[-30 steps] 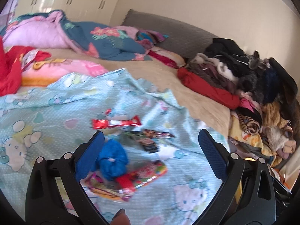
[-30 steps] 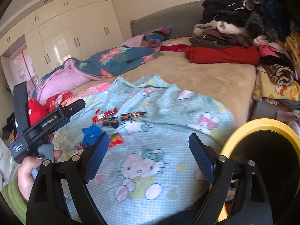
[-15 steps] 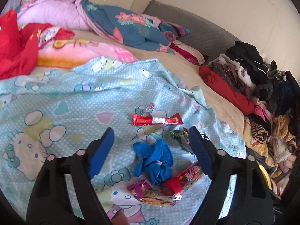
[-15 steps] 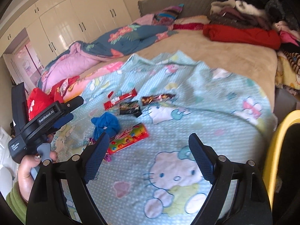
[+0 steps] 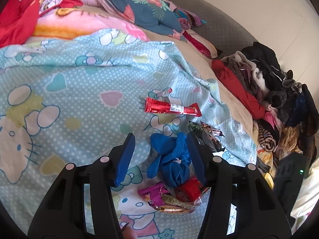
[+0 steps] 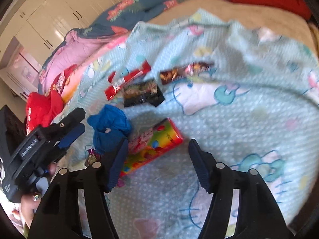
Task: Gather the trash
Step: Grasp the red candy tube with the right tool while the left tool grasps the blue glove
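A pale blue cartoon-cat print blanket (image 5: 83, 91) covers the near part of the bed, and the trash lies scattered on it. In the left wrist view, a crumpled bright blue glove (image 5: 172, 156) sits in the near middle, between the blue pads of the left claw (image 5: 160, 157); the claw's jaws are closing, the right pad right against the glove and the left pad still apart from it, so nothing is pinched yet. Just nearer than the glove, partly under it, lie a crushed red, yellow and magenta snack wrapper (image 5: 171, 198). Farther off, a long red foil stick wrapper (image 5: 172, 108) lies with its long axis running left to right, its right end tilted slightly nearer. To the right of the glove sits a heap of dark crinkled foil wrappers (image 5: 207, 134). A pile of dark and red clothes (image 5: 265, 91) crowds the right edge of the bed, and pink and floral blue quilts (image 5: 139, 6) fill the far side. In the blurred right wrist view, the right claw (image 6: 157, 163) is closing over bare blanket with nothing between its jaws; its left pad overlaps the near end of a rainbow-coloured candy box (image 6: 154, 144), whose long axis runs from near left to far right.
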